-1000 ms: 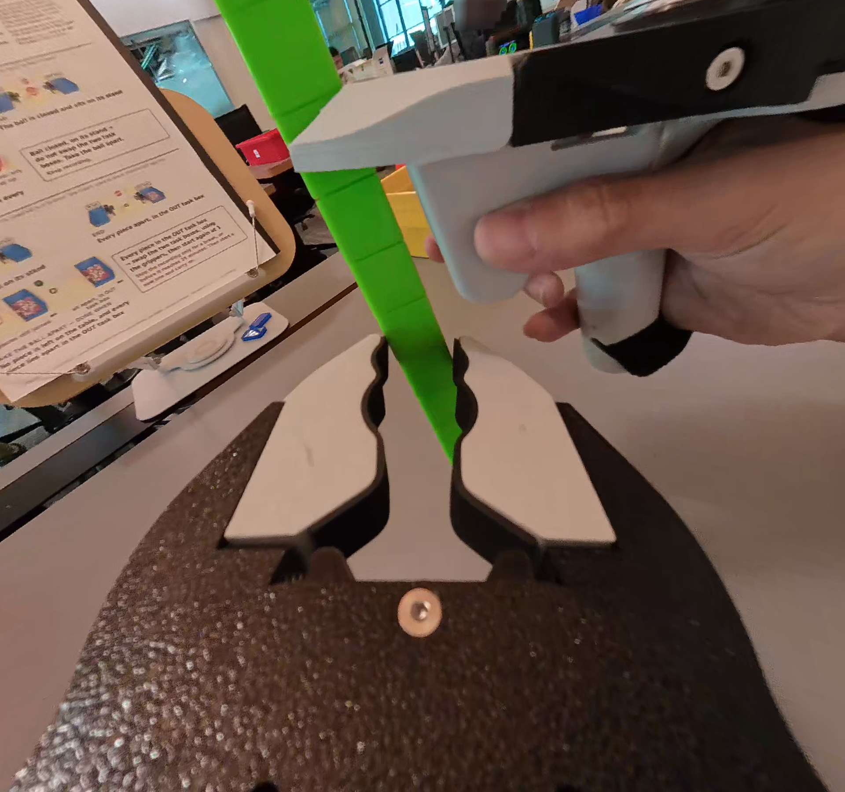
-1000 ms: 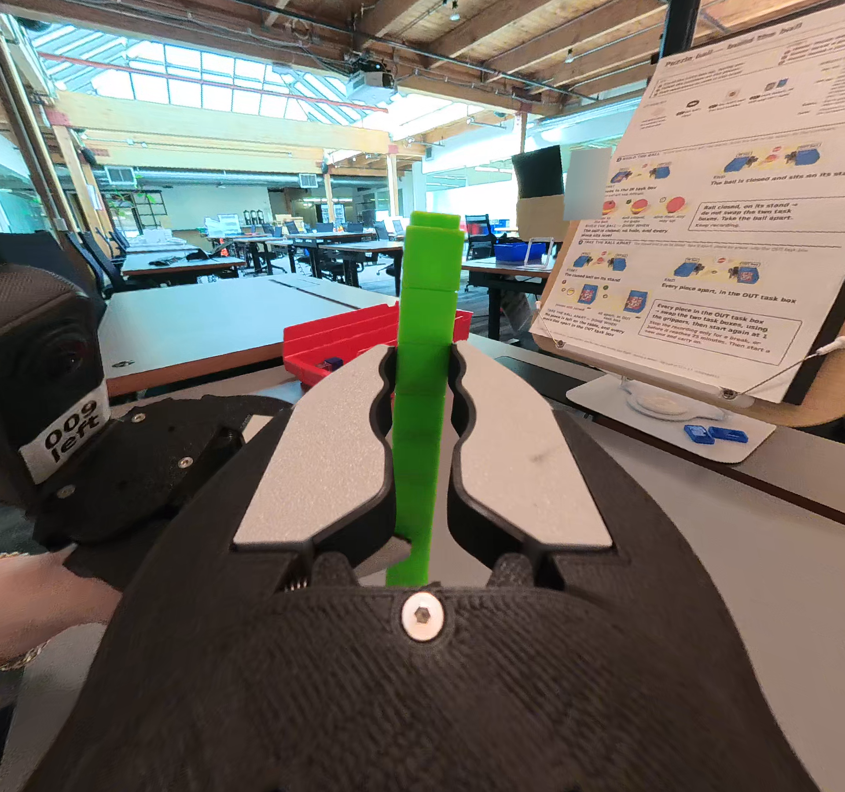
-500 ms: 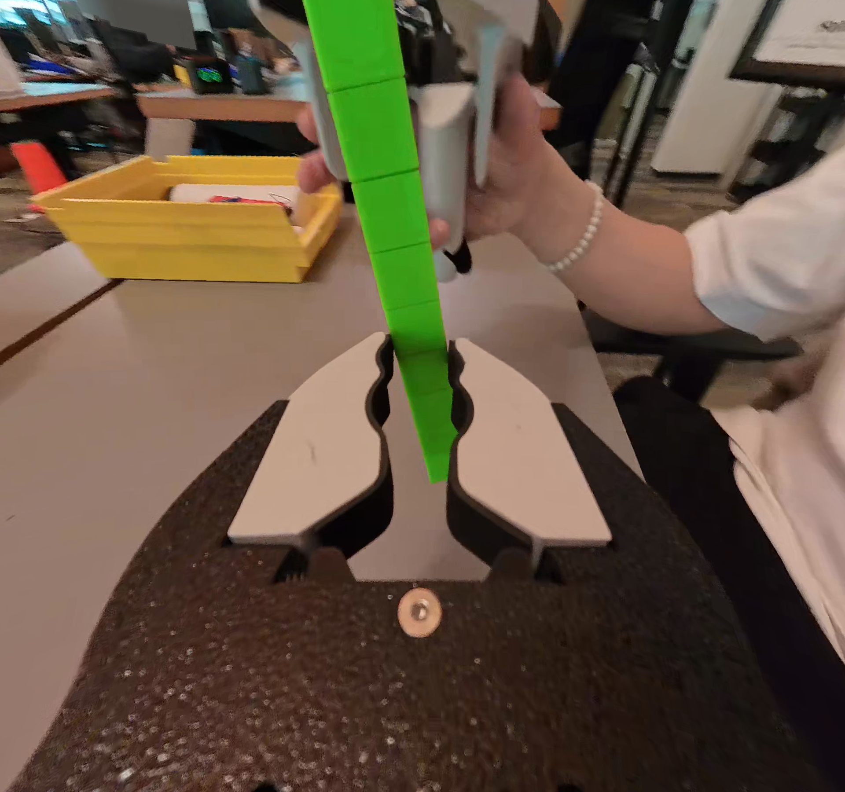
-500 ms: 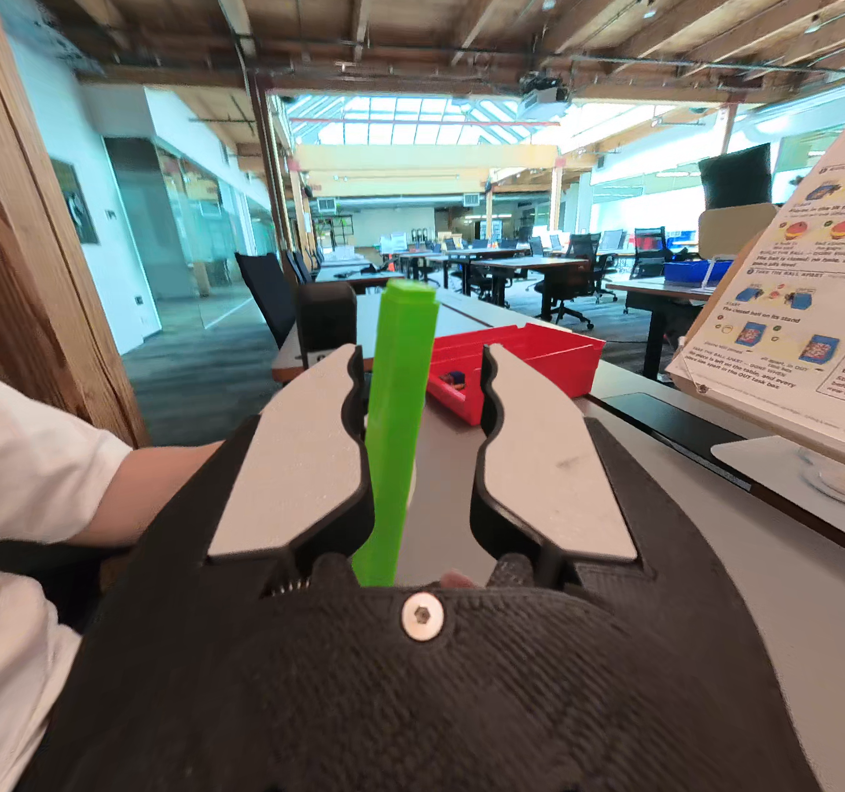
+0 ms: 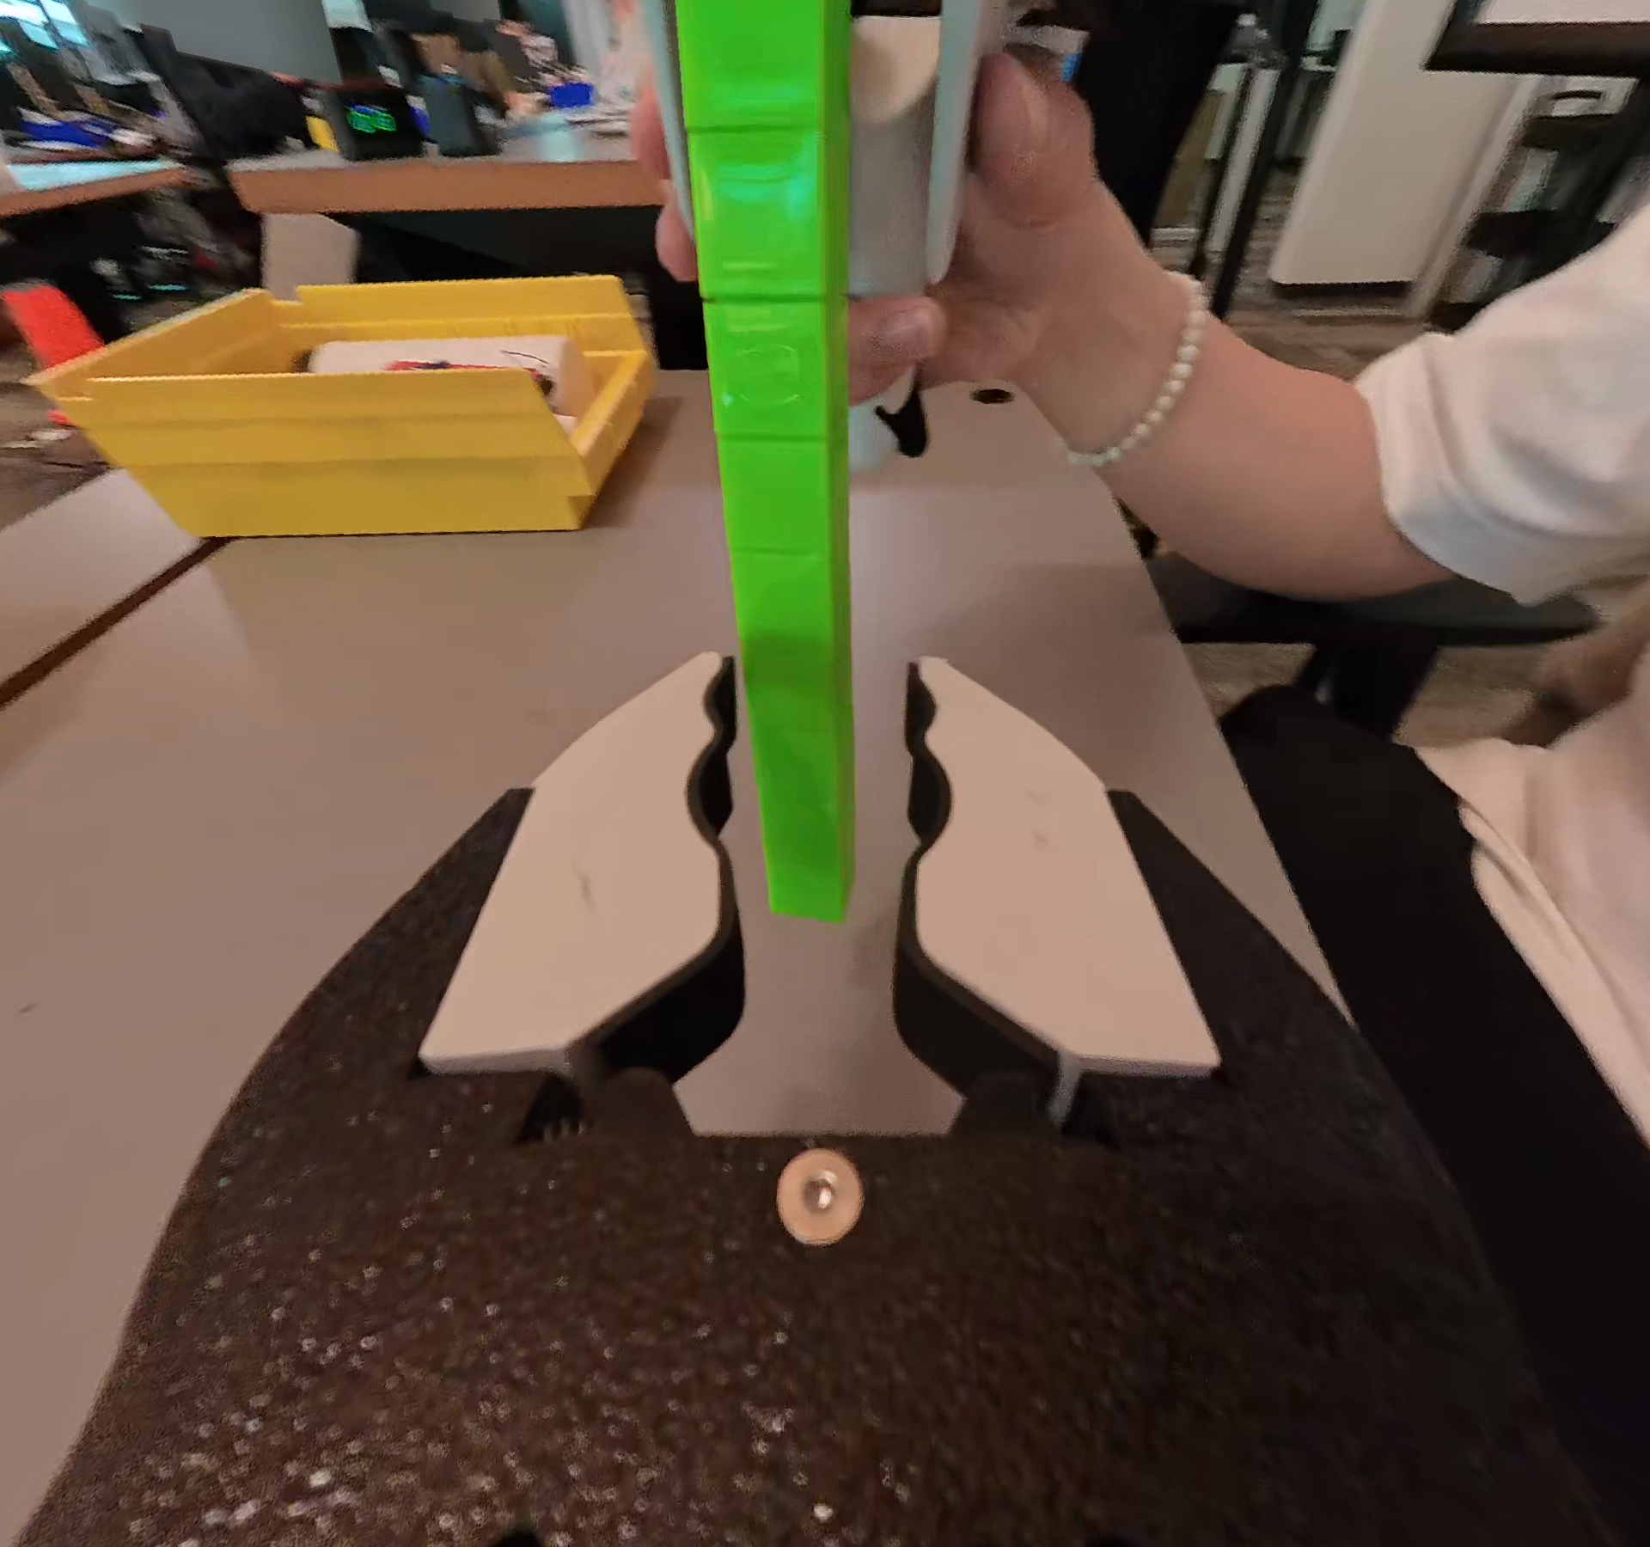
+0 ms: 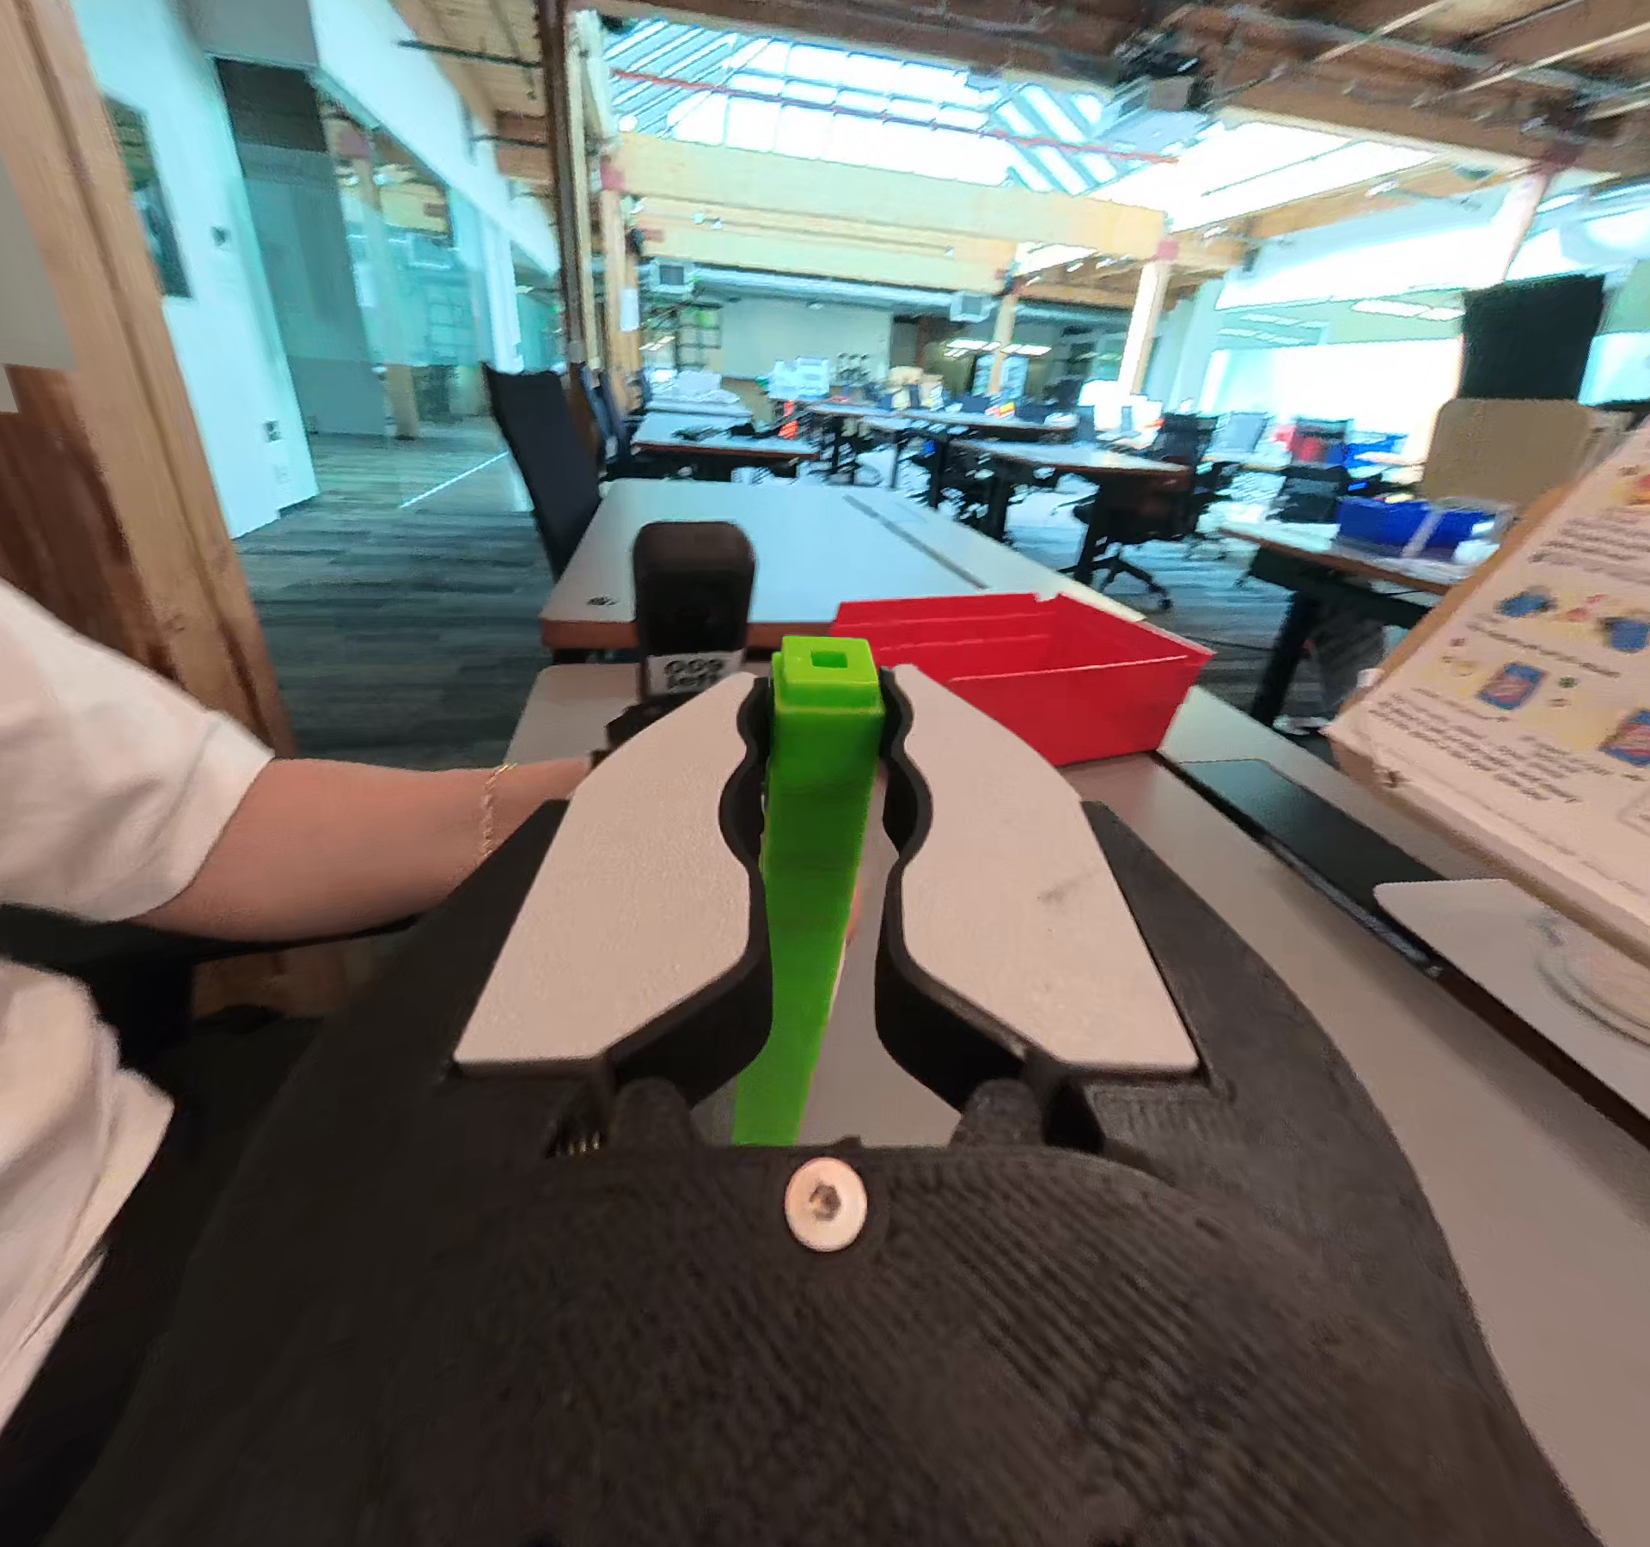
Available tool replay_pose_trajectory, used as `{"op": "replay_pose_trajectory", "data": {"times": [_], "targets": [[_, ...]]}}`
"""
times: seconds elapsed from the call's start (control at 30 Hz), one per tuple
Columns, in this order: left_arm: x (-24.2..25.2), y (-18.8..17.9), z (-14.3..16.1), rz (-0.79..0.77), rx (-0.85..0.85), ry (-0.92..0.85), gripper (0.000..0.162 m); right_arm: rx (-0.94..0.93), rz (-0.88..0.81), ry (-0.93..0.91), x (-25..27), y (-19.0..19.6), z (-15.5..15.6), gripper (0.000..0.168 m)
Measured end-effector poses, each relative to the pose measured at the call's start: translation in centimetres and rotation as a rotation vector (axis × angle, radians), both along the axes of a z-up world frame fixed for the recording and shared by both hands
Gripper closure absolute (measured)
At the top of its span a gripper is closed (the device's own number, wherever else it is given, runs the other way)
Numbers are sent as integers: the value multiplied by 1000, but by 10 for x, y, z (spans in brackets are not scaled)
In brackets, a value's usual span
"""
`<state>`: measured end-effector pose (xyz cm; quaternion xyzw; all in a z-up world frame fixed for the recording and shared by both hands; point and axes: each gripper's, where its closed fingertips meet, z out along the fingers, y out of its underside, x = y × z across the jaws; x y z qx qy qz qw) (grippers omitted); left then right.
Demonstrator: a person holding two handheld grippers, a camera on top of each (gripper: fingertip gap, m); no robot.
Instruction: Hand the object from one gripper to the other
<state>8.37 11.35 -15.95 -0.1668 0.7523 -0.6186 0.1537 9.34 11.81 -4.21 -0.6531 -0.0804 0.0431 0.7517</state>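
While the right gripper (image 6: pixel 821 754) pinches it near the top, the bright green stick (image 5: pixel 786 468) of stacked cubes hangs upright, its bottom end between the left gripper (image 5: pixel 820 776) fingers, which sit apart, not touching it. Yellow bin (image 5: pixel 357 424) holds a white block; red bin (image 6: pixel 1054 683) contents hidden.

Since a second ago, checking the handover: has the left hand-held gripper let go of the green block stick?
Yes. The left hand-held gripper has opened off the long green block stick; judged against the grey table, the stick stands more upright.
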Motion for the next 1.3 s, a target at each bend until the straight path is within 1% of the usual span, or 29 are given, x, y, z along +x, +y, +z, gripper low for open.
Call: {"op": "replay_pose_trajectory", "data": {"times": [0.07,0.1,0.13,0.2,0.27,0.37,0.4,0.43,0.5,0.6,0.7,0.73,0.8,0.83,0.87,0.9,0.97,1.0,1.07,1.13,1.2,1.23,1.3], "targets": [[11,5,0,93,29,-32,114,33,-105,23,16,-3,7,145],[16,7,-1,136,56,-46,105,53,-160,38,24,-6,11,145],[19,7,-3,165,88,-53,101,75,-211,53,30,-8,16,145],[25,4,-10,212,159,-56,100,97,-297,81,40,-12,20,145],[35,5,-15,311,228,-78,99,115,-395,103,51,-16,20,146],[50,7,-11,501,315,-201,107,128,-464,137,57,-16,18,146],[51,4,-10,532,346,-247,108,131,-471,150,58,-14,17,146],[52,1,-9,560,374,-284,113,133,-469,162,57,-13,16,146],[53,2,-4,637,409,-356,131,143,-457,178,53,-10,16,146],[53,3,-1,661,389,-378,134,151,-439,156,50,-10,18,146],[54,11,-2,631,339,-312,139,109,-369,85,45,-10,16,144],[54,13,-3,601,309,-275,141,90,-327,73,42,-10,15,136],[49,11,-2,497,184,-183,141,48,-263,95,43,-11,11,116],[47,11,1,456,102,-122,141,38,-223,119,43,-12,10,109],[46,11,4,430,24,-63,141,41,-179,158,43,-13,9,107],[44,10,5,386,-47,-11,141,47,-134,198,41,-14,9,108],[32,1,12,234,-178,66,141,39,-64,246,37,-12,5,110],[25,-4,15,154,-234,99,141,6,-29,246,32,-9,-1,113],[16,-9,22,52,-314,135,141,-106,39,205,19,-1,-20,120],[8,-13,24,-32,-359,170,141,-189,58,143,11,5,-37,124],[5,-14,22,-65,-367,179,141,-193,84,111,4,8,-40,135],[3,-15,22,-83,-371,181,141,-196,100,114,0,9,-41,135],[1,-16,23,-102,-386,190,141,-199,90,110,1,12,-43,143]]}}
